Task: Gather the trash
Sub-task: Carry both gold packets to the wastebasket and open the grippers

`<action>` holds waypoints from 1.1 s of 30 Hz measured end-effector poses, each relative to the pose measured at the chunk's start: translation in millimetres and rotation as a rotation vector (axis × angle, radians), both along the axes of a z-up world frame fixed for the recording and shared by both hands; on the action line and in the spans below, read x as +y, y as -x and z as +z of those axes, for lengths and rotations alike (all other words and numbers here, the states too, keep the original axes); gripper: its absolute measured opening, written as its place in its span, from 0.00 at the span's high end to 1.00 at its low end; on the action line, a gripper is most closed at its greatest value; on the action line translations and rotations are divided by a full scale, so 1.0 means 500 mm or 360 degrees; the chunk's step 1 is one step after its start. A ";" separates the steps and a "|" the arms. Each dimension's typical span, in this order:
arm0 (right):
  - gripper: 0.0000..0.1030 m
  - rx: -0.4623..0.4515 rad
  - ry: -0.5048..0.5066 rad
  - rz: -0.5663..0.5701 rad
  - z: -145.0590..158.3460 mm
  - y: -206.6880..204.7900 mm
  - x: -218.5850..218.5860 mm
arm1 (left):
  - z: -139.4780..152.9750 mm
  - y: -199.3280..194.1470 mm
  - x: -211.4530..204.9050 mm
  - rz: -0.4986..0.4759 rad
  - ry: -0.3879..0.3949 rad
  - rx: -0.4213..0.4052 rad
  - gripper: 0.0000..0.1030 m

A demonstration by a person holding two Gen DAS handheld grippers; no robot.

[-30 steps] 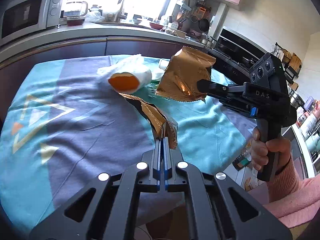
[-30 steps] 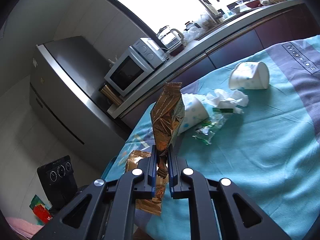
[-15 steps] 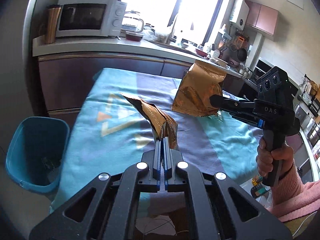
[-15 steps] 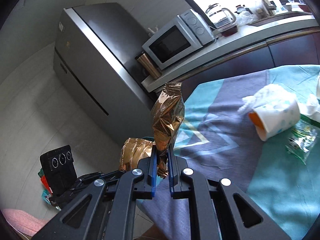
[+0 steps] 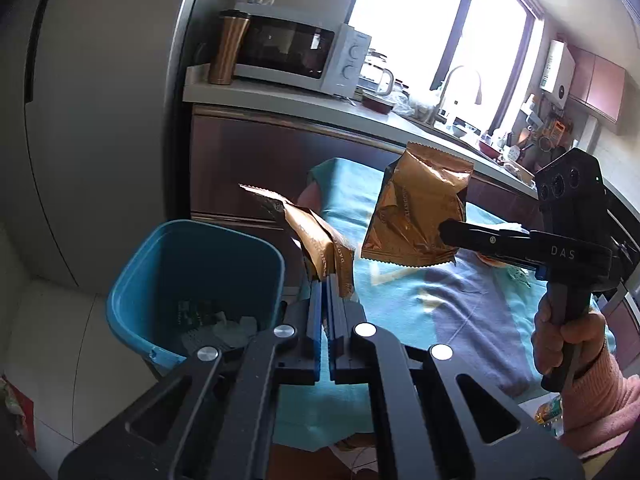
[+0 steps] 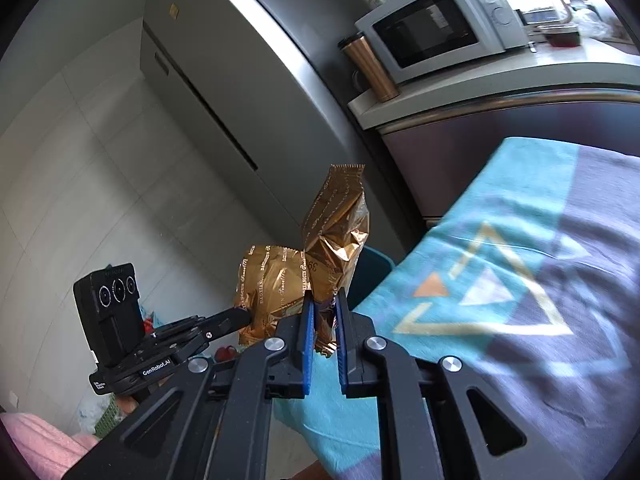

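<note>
Wrappers pinched: left gripper point(image 5: 325, 280) holds folded wrapper point(image 5: 320, 246), right gripper point(image 6: 323, 312) holds gold pouch point(image 6: 340, 240). We should centre over blue bin point(image 5: 132, 280) before releasing.

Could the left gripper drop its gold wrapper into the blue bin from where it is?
Probably yes, after a short move. The left gripper, shut on its gold wrapper, hangs beside the blue bin, near its rim. The bin's top is open, and nothing stands between them. The right gripper holds its own wrapper off to the side.

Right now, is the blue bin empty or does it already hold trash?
Not empty: the blue bin has crumpled wrappers lying at its bottom.
</note>
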State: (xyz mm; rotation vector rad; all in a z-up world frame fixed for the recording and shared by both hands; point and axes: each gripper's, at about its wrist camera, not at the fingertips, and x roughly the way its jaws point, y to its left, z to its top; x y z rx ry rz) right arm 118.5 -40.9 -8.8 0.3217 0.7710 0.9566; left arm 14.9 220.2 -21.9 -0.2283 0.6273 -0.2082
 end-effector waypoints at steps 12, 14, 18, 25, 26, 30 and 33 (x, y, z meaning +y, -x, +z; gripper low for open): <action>0.91 0.0048 0.0196 0.0133 -0.031 -0.042 0.140 | -0.061 -0.045 0.107 0.0204 -0.0010 0.0139 0.98; 0.91 0.0062 0.0242 0.0144 -0.040 -0.053 0.165 | -0.073 -0.052 0.114 0.0231 -0.0009 0.0168 0.97; 0.91 0.0082 0.0351 0.0163 -0.064 -0.065 0.212 | -0.099 -0.071 0.129 0.0265 -0.0010 0.0219 0.97; 0.90 0.0157 0.0471 0.0180 -0.102 -0.083 0.255 | -0.138 -0.107 0.140 0.0291 -0.0029 0.0289 0.97; 0.90 0.0164 0.0482 0.0176 -0.105 -0.085 0.258 | -0.142 -0.109 0.139 0.0298 -0.0035 0.0296 0.97; 0.89 0.0183 0.0519 0.0170 -0.113 -0.095 0.274 | -0.158 -0.126 0.137 0.0305 -0.0047 0.0334 0.96; 0.89 0.0189 0.0529 0.0167 -0.110 -0.099 0.281 | -0.168 -0.139 0.132 0.0306 -0.0048 0.0353 0.95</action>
